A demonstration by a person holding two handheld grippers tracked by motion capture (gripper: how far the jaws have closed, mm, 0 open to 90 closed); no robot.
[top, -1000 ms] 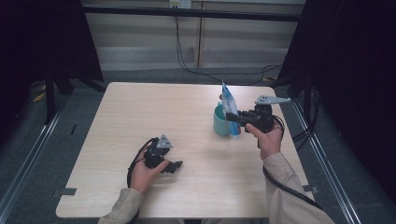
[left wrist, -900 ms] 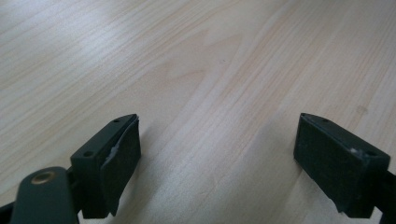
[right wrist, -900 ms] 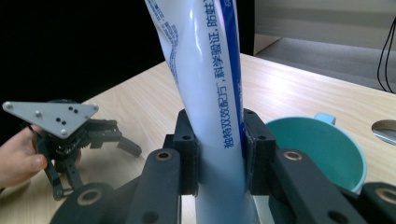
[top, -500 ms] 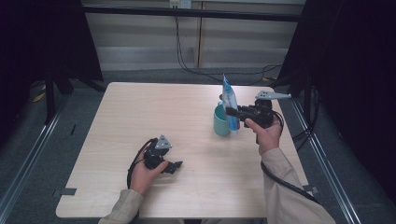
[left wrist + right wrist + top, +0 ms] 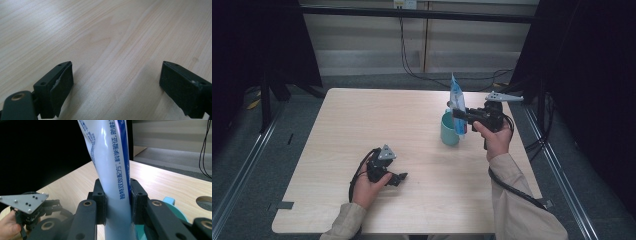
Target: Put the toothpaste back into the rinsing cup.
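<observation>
A white and blue toothpaste tube (image 5: 456,104) stands nearly upright in the air, and my right gripper (image 5: 460,116) is shut on its middle. In the right gripper view the tube (image 5: 112,170) fills the gap between the two black jaws, printed text running down it. Just left of and below the tube stands a teal cup (image 5: 449,130) on the wooden table (image 5: 362,125); its rim (image 5: 172,203) peeks out behind the jaws. My left gripper (image 5: 400,178) rests low on the table at the front left, open, with bare wood between its fingers (image 5: 61,85).
Black cables hang down behind the table's far edge (image 5: 412,55). Dark frames and curtains stand on both sides. A metal rail (image 5: 242,165) runs along the floor at the left. A round hole (image 5: 204,203) in the tabletop appears at the right of the right gripper view.
My right gripper has lifted the tube slightly and shifted it right, away from the cup. The left gripper has stayed put.
</observation>
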